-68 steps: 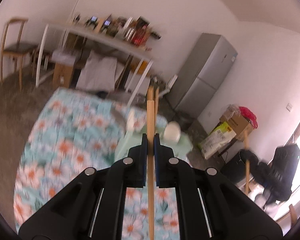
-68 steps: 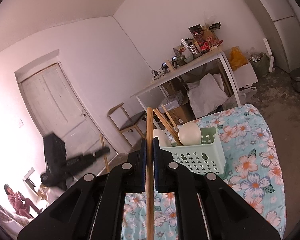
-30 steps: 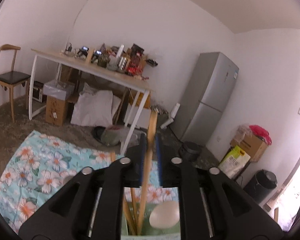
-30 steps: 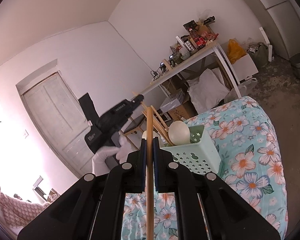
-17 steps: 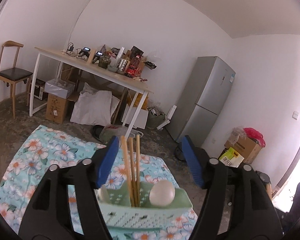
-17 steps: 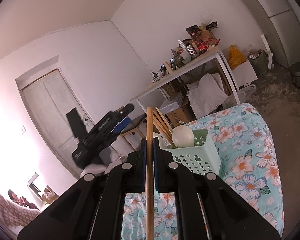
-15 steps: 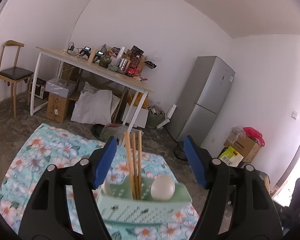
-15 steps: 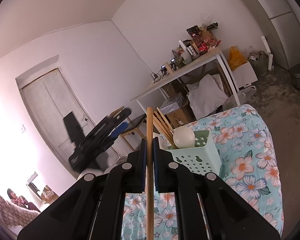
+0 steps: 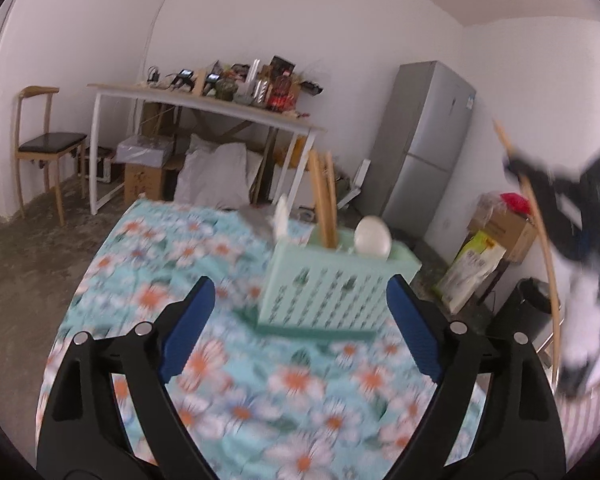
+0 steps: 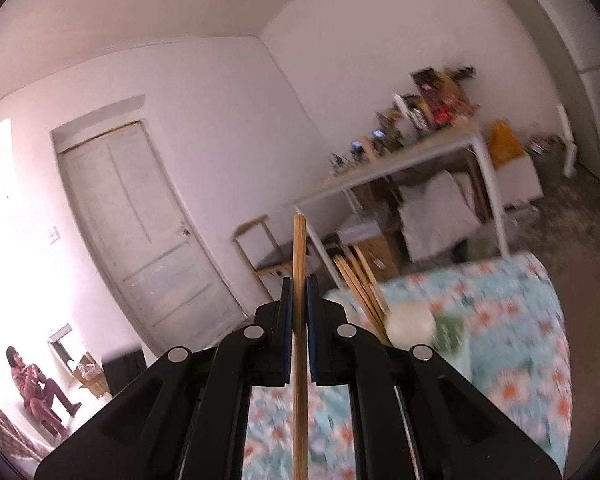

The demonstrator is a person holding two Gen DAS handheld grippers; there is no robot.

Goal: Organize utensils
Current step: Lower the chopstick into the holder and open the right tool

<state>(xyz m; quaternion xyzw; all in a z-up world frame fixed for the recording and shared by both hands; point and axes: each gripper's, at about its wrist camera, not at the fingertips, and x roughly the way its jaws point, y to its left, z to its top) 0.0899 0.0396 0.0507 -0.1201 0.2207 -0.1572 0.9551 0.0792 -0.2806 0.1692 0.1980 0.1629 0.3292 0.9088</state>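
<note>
A mint-green perforated basket stands on the floral tablecloth. Wooden chopsticks and a white round-headed utensil stick up out of it. My left gripper faces the basket from a short way back; its jaws are opening wide, with nothing between the blue pads. My right gripper is shut on a single wooden chopstick held upright. The basket's chopsticks and white utensil lie just right of it. From the left wrist, the right gripper with its chopstick is a blur at the right edge.
A white desk piled with clutter stands by the far wall, with boxes and a white sack under it. A wooden chair is at the left, a grey fridge at the right. A person sits on the floor near a white door.
My left gripper let its chopstick go into the basket, opened wide and drew back and down from it. My right gripper, still gripping its chopstick, rose and rolled.
</note>
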